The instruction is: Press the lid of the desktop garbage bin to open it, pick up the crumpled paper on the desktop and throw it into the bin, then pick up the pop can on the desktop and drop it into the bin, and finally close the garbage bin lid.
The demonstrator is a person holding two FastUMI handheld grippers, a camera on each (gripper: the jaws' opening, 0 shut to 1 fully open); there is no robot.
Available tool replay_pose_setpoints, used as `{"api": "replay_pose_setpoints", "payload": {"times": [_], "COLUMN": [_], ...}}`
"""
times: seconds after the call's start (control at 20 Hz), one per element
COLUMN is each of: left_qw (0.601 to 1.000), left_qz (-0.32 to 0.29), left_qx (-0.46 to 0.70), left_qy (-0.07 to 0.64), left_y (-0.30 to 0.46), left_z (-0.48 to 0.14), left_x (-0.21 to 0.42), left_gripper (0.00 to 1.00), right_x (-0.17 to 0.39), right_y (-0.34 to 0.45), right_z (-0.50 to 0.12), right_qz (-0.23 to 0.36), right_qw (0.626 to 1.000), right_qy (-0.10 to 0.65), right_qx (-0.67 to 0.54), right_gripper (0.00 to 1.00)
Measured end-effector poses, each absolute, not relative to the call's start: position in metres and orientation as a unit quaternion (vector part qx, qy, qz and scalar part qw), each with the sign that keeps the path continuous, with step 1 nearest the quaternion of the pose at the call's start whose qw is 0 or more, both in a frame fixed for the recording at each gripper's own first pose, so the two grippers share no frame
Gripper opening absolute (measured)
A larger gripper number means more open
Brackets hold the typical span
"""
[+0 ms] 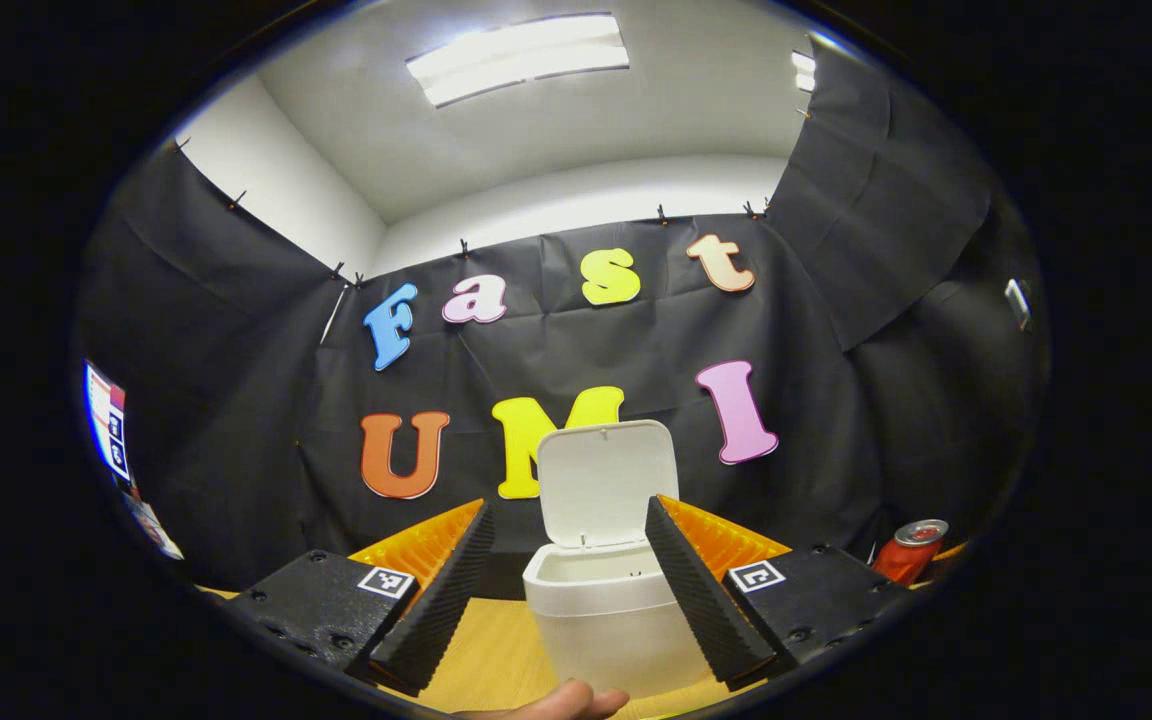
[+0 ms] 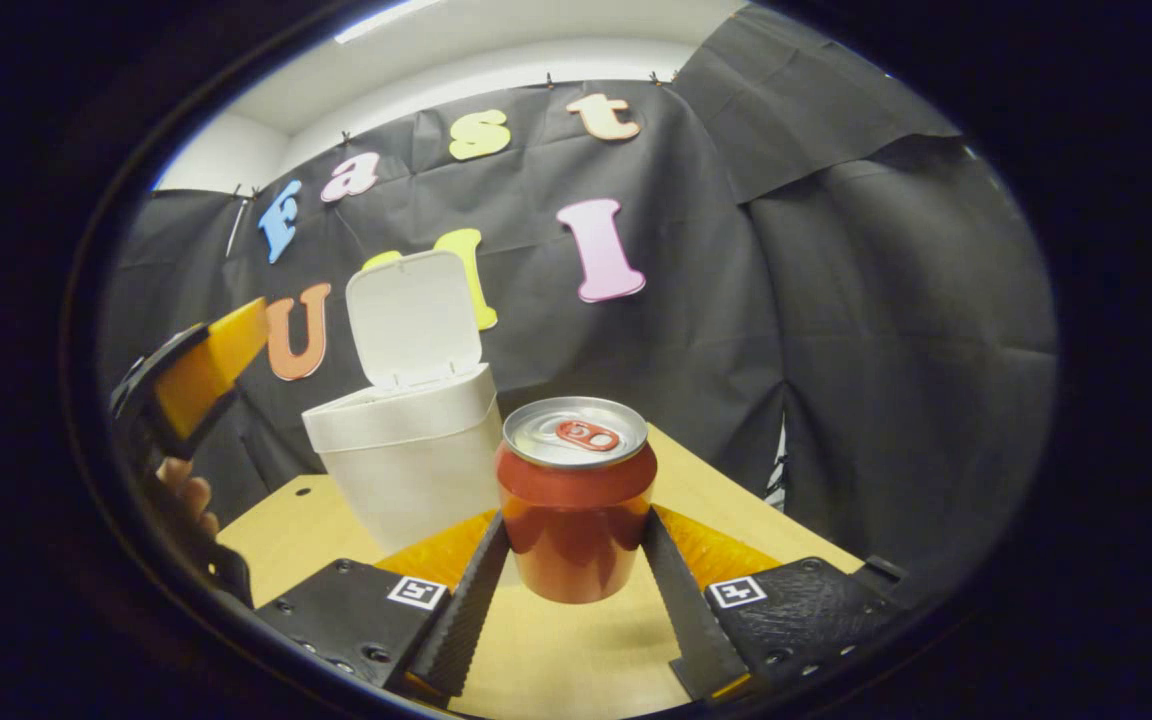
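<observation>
While I hold the left gripper low over the desk, its two fingers stand wide apart with the white garbage bin framed between them, apart from both. The bin's lid is swung up and stands upright behind the open mouth; from here I cannot see what lies inside. A fingertip of a hand shows at the bottom edge, just in front of the bin. Far to the right in the left gripper view, the pop can shows at the desk's edge.

Moving across to the right gripper view, I see the other gripper and the hand holding it at far left, raised beside the bin, whose lid is up. Right of the bin, the red can sits upright between the right gripper's fingers, which press on both of its sides; its base appears to be off the desk, with a shadow below it. I can read no brand on the can; square coded markers sit on each gripper's finger mounts.
</observation>
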State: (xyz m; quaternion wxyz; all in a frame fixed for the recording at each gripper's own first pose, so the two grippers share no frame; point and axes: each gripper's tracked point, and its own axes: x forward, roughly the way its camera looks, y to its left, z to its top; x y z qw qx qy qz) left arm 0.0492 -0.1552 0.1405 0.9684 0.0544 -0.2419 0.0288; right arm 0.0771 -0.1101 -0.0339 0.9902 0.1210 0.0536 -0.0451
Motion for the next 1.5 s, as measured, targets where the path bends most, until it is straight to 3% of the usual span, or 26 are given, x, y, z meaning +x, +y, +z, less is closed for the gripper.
{"api": "replay_pose_setpoints", "payload": {"times": [0.5,0.65,0.8,1.15,1.35,1.5], "left_qw": [0.978,0.99,0.994,0.995,0.997,0.998], "left_qz": [0.069,0.031,0.004,0.024,0.019,0.008], "left_qx": [0.036,-0.012,-0.036,-0.064,-0.04,-0.041], "left_qy": [-0.195,-0.134,-0.106,-0.075,-0.059,-0.052], "left_y": [-0.074,-0.08,-0.078,-0.032,-0.02,-0.017], "left_z": [0.084,0.055,0.05,0.037,0.027,0.026], "left_x": [-0.013,-0.011,-0.014,-0.006,-0.003,-0.003], "left_gripper": [0.98,0.98,0.98,0.99,0.99,0.99], "right_x": [0.049,0.044,0.042,0.043,0.05,0.063], "right_y": [-0.087,-0.074,-0.064,-0.04,-0.013,-0.005], "right_z": [-0.043,-0.031,-0.005,0.11,0.152,0.172], "right_qz": [-0.041,-0.025,-0.008,0.015,0.057,0.051], "right_qw": [0.994,0.997,0.998,1.0,0.998,0.998], "right_qy": [0.046,0.034,0.026,-0.025,-0.002,0.016], "right_qx": [0.088,0.058,0.048,0.0,-0.006,-0.013], "right_gripper": [0.8,0.8,0.8,0.8,0.8,0.8]}}
